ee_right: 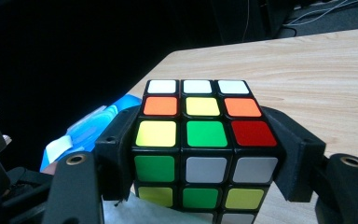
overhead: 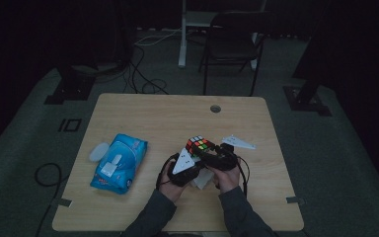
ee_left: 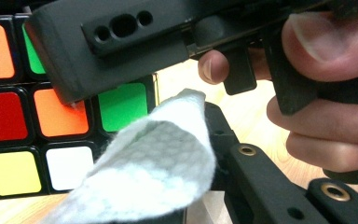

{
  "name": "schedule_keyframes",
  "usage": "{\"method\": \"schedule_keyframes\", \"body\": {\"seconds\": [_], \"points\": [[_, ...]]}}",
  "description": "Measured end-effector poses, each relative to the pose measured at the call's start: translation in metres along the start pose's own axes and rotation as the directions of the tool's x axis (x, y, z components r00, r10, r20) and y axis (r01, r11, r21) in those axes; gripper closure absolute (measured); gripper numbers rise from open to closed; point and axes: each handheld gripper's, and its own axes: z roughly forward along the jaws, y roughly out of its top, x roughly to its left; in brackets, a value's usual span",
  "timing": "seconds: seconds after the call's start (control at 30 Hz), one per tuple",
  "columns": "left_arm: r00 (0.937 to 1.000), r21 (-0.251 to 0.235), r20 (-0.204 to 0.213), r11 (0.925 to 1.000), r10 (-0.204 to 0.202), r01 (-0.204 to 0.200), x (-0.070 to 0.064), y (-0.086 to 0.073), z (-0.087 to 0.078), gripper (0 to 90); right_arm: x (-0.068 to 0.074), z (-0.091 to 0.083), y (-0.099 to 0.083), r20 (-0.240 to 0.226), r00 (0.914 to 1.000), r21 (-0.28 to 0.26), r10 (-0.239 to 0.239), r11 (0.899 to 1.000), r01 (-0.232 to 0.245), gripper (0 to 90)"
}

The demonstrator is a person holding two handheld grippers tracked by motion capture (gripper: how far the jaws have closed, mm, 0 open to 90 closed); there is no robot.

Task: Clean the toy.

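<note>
Blue wipes pack (overhead: 119, 162) lies left; right claw (ee_right: 205, 154) clamps cube (ee_right: 200, 140), left claw (ee_left: 200, 186) pinches wipe (ee_left: 154, 172).

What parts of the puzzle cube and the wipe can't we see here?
- Cube: bottom row cut off by the right gripper view's lower edge; sides covered by the right claw.
- Cube, left gripper view: partly behind the wipe and the other gripper.
- Wipe pack, high view: label too small and dim.
</note>
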Motion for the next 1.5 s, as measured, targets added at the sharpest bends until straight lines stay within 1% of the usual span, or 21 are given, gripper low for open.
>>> {"method": "schedule_keyframes", "body": {"seconds": [0.03, 0.23, 0.33, 0.43, 0.5, 0.63, 0.73, 0.8, 0.87, 0.93, 0.97, 1.0, 1.03, 1.07, 1.1, 1.13, 1.2, 1.3, 1.37, 1.4, 1.5], "points": [[1.0, -0.007, -0.001, 1.0, -0.002, 0.002, 0.0, 0.001, 0.0, 89.4, -0.001, 0.0, -0.001, -0.004, 1.0, -0.001, 0.006, 1.0, -0.006, 34.1], [1.0, -0.033, -0.002, 0.9994, -0.006, 0.006, 0.0, 0.007, -0.002, 89.3, 0.001, 0.002, -0.005, -0.012, 0.9999, 0.015, 0.004, 1.0, -0.003, 34.1], [1.0, -0.04, -0.003, 0.9992, -0.007, 0.007, 0.0, 0.007, -0.002, 89.2, 0.001, 0.002, -0.005, -0.012, 0.9999, 0.014, 0.006, 1.0, -0.005, 34.1], [0.9999, -0.017, -0.015, 0.9998, 0.007, -0.007, -0.001, 0.005, -0.001, 89.3, 0.002, 0.003, -0.004, -0.005, 1.0, 0.018, -0.002, 1.0, 0.002, 34.1], [0.9998, -0.002, -0.015, 0.9999, 0.012, -0.012, -0.001, 0.002, -0.001, 89.4, 0.0, 0.001, -0.002, -0.002, 1.0, 0.005, 0.003, 1.0, -0.003, 34.1], [0.9996, 0.024, -0.014, 0.9994, 0.024, -0.023, -0.002, -0.004, 0.0, 89.4, -0.002, -0.001, 0.001, 0.0, 1.0, -0.001, 0.005, 1.0, -0.005, 34.1], [0.9994, 0.033, -0.016, 0.999, 0.031, -0.031, -0.001, -0.005, -0.001, 89.4, -0.002, -0.002, 0.001, -0.002, 1.0, -0.004, 0.004, 1.0, -0.004, 34.1], [0.9993, 0.038, -0.024, 0.9989, 0.028, -0.027, 0.0, -0.007, -0.002, 89.4, -0.002, -0.003, 0.002, -0.004, 1.0, -0.009, 0.005, 1.0, -0.005, 34.1], [0.9996, 0.041, -0.021, 0.9989, 0.021, -0.02, 0.003, -0.008, -0.004, 89.4, -0.002, -0.004, 0.004, -0.004, 1.0, -0.014, 0.002, 1.0, -0.003, 34.1], [0.9989, 0.056, -0.034, 0.9981, 0.03, -0.028, 0.004, -0.01, -0.005, 89.4, -0.003, -0.005, 0.005, -0.003, 1.0, -0.017, -0.003, 1.0, 0.003, 34.1], [0.9988, 0.056, -0.046, 0.9983, 0.018, -0.015, 0.007, -0.012, -0.007, 89.4, -0.004, -0.006, 0.006, 0.005, 0.9999, -0.019, -0.013, 1.0, 0.013, 34.1], [0.9988, 0.056, -0.046, 0.9983, 0.018, -0.015, 0.007, -0.012, -0.007, 89.4, -0.004, -0.006, 0.006, 0.005, 0.9999, -0.019, -0.013, 1.0, 0.013, 34.1], [0.9984, 0.058, -0.056, 0.9983, 0.011, -0.007, 0.009, -0.014, -0.008, 89.4, -0.005, -0.008, 0.006, 0.013, 0.9998, -0.023, -0.018, 1.0, 0.018, 34.1], [0.9978, 0.058, -0.067, 0.9983, 0.0, 0.004, 0.013, -0.015, -0.011, 89.4, -0.005, -0.008, 0.006, 0.013, 0.9998, -0.023, -0.018, 1.0, 0.018, 34.1], [0.9966, 0.06, -0.081, 0.9981, -0.009, 0.014, 0.017, -0.017, -0.014, 89.4, -0.007, -0.01, 0.006, 0.025, 0.9995, -0.021, -0.022, 1.0, 0.022, 34.1], [0.9966, 0.06, -0.081, 0.9981, -0.009, 0.014, 0.017, -0.017, -0.014, 89.4, -0.007, -0.01, 0.006, 0.025, 0.9995, -0.021, -0.022, 1.0, 0.022, 34.1], [0.995, 0.065, -0.1, 0.9977, -0.011, 0.018, 0.022, -0.019, -0.018, 89.3, -0.009, -0.011, 0.005, 0.041, 0.9985, -0.016, -0.036, 0.999, 0.037, 34.1], [0.9927, 0.066, -0.119, 0.9974, -0.02, 0.028, 0.027, -0.021, -0.023, 89.3, -0.011, -0.011, 0.004, 0.05, 0.9978, -0.01, -0.043, 0.999, 0.044, 34.1], [0.991, 0.07, -0.132, 0.997, -0.024, 0.033, 0.031, -0.022, -0.025, 89.3, -0.012, -0.011, 0.003, 0.067, 0.9953, -0.003, -0.07, 0.998, 0.07, 34.1], [0.99, 0.069, -0.138, 0.9969, -0.027, 0.036, 0.032, -0.023, -0.027, 89.3, -0.012, -0.011, 0.003, 0.067, 0.9953, -0.003, -0.07, 0.998, 0.07, 34.1], [0.9871, 0.071, -0.157, 0.9965, -0.032, 0.044, 0.037, -0.025, -0.031, 89.3, -0.013, -0.01, 0.002, 0.083, 0.9919, 0.005, -0.096, 0.995, 0.096, 34.1]]}}
